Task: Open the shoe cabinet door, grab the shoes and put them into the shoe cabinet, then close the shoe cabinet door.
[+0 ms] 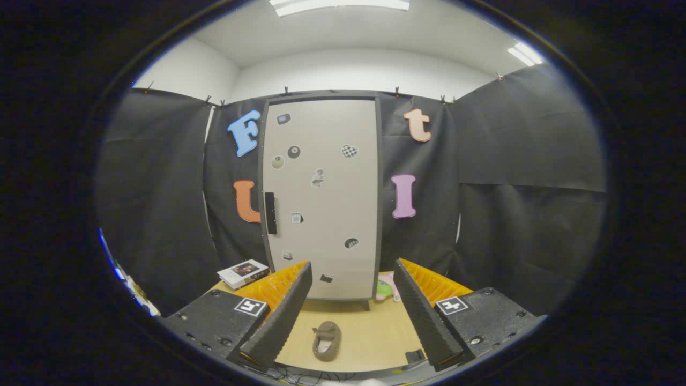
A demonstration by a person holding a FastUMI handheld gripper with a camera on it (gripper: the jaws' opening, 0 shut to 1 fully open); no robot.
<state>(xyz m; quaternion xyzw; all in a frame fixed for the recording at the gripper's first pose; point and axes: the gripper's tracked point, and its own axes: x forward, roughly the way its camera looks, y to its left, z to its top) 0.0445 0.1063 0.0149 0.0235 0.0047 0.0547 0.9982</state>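
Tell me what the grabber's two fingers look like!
The gripper has two long black fingers with bumpy, ridged pads. Their outer sides are bright orange ribbed plastic. Each finger sits on a black block with screws, and each block wears a small white square sticker with a black pattern.

Hand-held gripper (351, 289) level, 2 fingers (284, 305) spread wide, holding nothing
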